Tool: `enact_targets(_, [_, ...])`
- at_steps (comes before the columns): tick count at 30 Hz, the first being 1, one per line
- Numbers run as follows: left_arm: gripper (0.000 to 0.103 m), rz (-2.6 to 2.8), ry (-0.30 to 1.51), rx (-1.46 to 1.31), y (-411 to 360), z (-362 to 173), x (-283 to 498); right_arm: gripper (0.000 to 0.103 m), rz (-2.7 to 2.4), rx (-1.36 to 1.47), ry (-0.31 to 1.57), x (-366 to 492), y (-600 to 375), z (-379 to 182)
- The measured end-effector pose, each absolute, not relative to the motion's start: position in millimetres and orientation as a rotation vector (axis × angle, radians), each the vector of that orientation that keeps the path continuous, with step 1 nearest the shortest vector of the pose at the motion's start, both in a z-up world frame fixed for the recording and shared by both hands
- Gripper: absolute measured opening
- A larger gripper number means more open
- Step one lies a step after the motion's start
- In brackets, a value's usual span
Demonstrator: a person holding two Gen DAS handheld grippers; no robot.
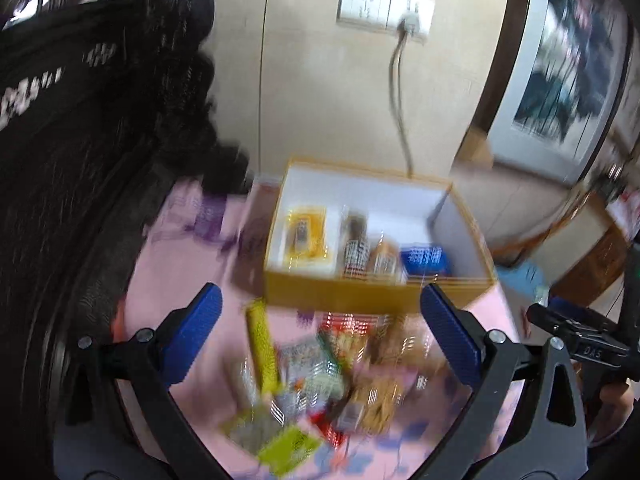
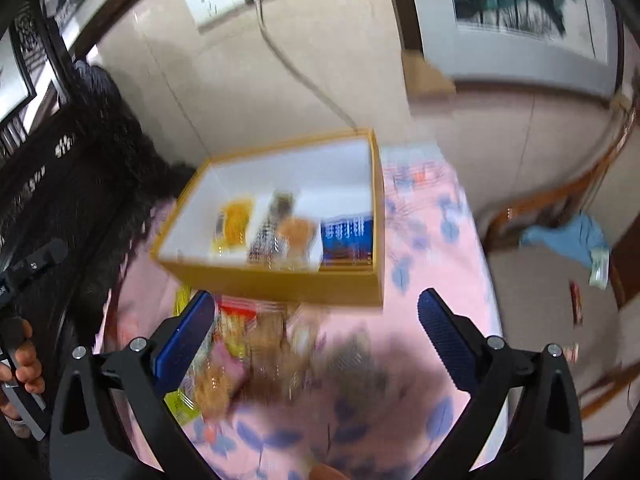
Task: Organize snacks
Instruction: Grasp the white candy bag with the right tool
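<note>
Both claws stood spread wide with nothing between their blue pads. The left claw [image 1: 320,344] and the right claw [image 2: 316,344] each hung tilted down over the loose pile of snack packets [image 1: 320,380] that lay on the near part of the pink flowered tablecloth [image 2: 440,240], just in front of the yellow cardboard box [image 1: 372,292].

That box sat toward the far side of the table, close to the wall, and already held a row along its near wall: a yellow packet [image 1: 306,236] at the left, a dark checked packet [image 1: 355,248], a tan packet [image 1: 384,260] and a blue packet [image 1: 426,259] at the right. The far half of the box was still bare white.

The step in hand looked like choosing the next packet from the pile, so the job seemed less than half done. Blur hid the edges of the packets, so slowing down before closing would help. The long yellow-green stick pack [image 1: 262,348] at the left of the pile lay fairly free and would suit the left claw, gripped across its narrow width. The right claw would do better taking a packet from the pile's right edge, so the two tools kept apart.
</note>
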State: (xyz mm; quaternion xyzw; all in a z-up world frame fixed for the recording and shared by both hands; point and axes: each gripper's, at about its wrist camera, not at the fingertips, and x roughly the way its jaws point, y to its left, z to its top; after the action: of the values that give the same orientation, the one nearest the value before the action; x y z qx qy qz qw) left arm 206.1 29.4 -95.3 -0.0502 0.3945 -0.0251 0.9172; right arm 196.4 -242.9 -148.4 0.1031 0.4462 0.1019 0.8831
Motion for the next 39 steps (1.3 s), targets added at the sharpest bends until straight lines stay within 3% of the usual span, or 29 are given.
enact_targets(9, [0.101, -0.021, 0.993, -0.087, 13.4, -141.6, 155.8, 0.102, 0.211, 0.226, 1.051, 139.3, -242.7, -196.5])
enact_targets(22, [0.101, 0.042, 1.037, -0.016, 14.1, -164.3, 113.5, 0.102, 0.215, 0.098, 1.067, 106.7, -242.6, -236.1])
enact_targets(39, [0.101, 0.163, 1.070, -0.091, 46.8, -166.3, 88.8, 0.102, 0.379, -0.378, 1.065, 208.6, -217.0, -284.3])
